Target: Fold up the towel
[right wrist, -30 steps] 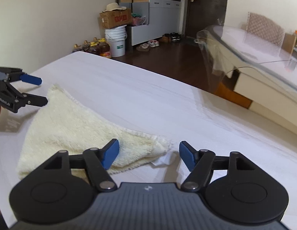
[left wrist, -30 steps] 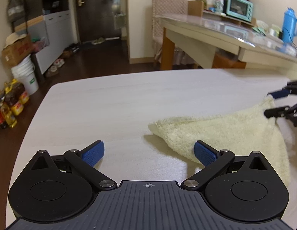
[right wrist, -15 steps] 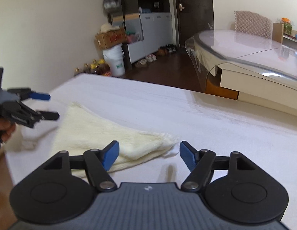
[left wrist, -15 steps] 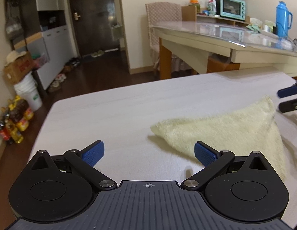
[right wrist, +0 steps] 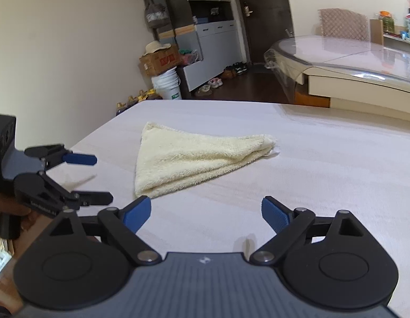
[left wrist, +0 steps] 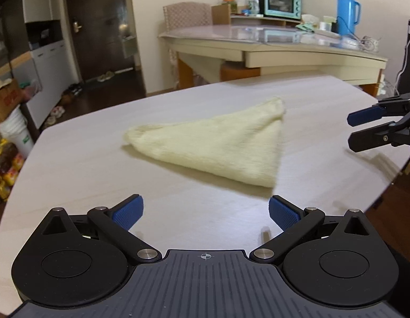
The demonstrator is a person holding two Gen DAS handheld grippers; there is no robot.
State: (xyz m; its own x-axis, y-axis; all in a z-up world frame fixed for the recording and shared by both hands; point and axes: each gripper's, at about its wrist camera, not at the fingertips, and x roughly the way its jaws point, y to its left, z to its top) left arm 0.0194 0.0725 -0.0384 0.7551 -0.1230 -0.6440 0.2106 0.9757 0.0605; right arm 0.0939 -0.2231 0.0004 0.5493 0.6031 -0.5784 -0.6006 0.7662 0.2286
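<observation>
A pale yellow towel (left wrist: 215,145) lies folded into a triangle on the light wooden table (left wrist: 80,164); the right wrist view shows the same towel (right wrist: 189,159) with its layered edge toward me. My left gripper (left wrist: 206,212) hovers open a short way in front of it, nothing between its blue pads. My right gripper (right wrist: 206,213) is also back from the towel, its jaws opening wide and empty. Each gripper shows in the other's view: the right gripper (left wrist: 350,129) at the right edge, the left gripper (right wrist: 103,179) at the left, both apart from the cloth.
A glass-topped dining table (left wrist: 271,42) with a teal oven (left wrist: 283,2) and blue flask (left wrist: 346,12) stands beyond. A chair (left wrist: 186,16), white bucket (right wrist: 167,86), cardboard box (right wrist: 158,61) and bottles (left wrist: 3,159) line the floor to the left. A hand (right wrist: 17,212) holds the left gripper.
Both grippers have drawn back from the towel, which now lies free and farther ahead in both views. The right gripper's jaws have spread wider.
</observation>
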